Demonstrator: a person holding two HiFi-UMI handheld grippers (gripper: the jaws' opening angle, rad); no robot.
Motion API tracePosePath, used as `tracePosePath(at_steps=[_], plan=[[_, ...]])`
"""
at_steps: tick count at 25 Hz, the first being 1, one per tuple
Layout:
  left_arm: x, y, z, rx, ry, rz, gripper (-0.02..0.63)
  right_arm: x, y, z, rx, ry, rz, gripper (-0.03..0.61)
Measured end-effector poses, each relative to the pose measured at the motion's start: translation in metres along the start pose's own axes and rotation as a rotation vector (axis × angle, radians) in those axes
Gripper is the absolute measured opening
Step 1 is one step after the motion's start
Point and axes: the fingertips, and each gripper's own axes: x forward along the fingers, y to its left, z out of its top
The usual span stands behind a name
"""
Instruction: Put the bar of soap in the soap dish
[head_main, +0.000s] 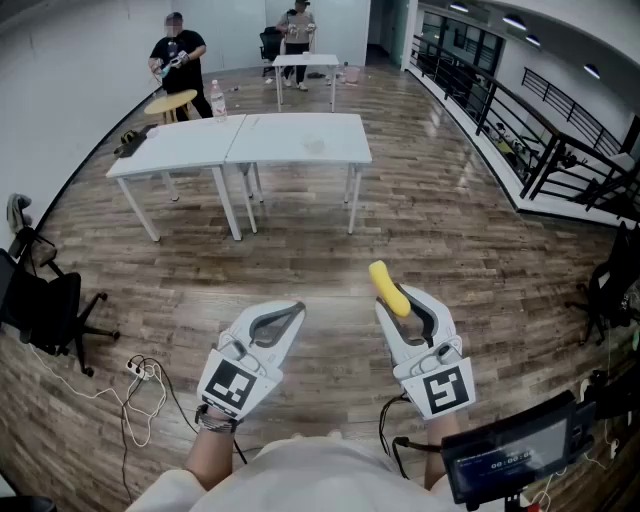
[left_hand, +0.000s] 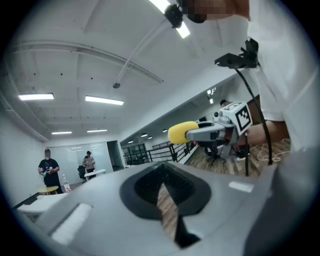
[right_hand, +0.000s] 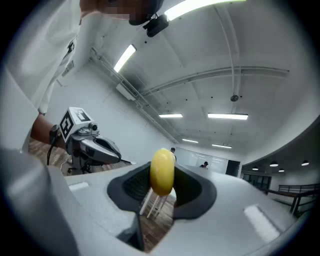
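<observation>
Head view: the right gripper (head_main: 405, 303) is clamped on an oblong yellow bar of soap (head_main: 388, 285), held in the air above the wooden plank floor (head_main: 450, 230). The left gripper (head_main: 292, 312) is closed and empty.

Left gripper view: jaw tips meet, with nothing between them.

Right gripper view: the soap stands upright between the dark pads (right_hand: 132, 187).

Low in front of you, the left gripper (head_main: 298, 308) sits beside the right gripper (head_main: 400, 300), the two apart. The bar of soap (head_main: 385, 280) stands between the right one's jaws, poking out ahead. Farther off, two tables (head_main: 290, 140) stand pushed together side by side. A bottle (head_main: 218, 100) stands at their far left edge, probably on the tabletop. A chair (head_main: 50, 305) is on your left, with cables (head_main: 140, 375) on the floor (head_main: 450, 230) just right of it.
</observation>
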Motion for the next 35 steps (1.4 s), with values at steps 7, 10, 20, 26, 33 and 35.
tracePosePath(at_steps=[7,10,20,26,33,35], plan=[[-0.001,-0.001,0.013,-0.055,-0.030,0.048,0.006,-0.013,-0.005,0.004,0.037,-0.012,-0.010,0.120],[-0.005,0.001,0.013,-0.065,-0.033,0.067,0.006,-0.017,-0.007,-0.003,0.016,0.008,-0.025,0.120],[-0.010,-0.006,0.014,-0.095,-0.058,0.073,0.008,-0.021,-0.003,-0.007,0.050,0.027,-0.001,0.120],[-0.008,-0.011,0.003,-0.073,-0.007,0.078,0.008,-0.026,-0.003,-0.012,0.046,0.041,0.009,0.121],[-0.004,-0.008,0.012,-0.154,-0.024,0.143,0.008,-0.031,-0.012,-0.014,0.044,0.046,0.018,0.120],[-0.004,-0.008,0.012,-0.176,-0.026,0.166,0.008,-0.033,-0.012,-0.015,0.053,0.043,0.025,0.120]])
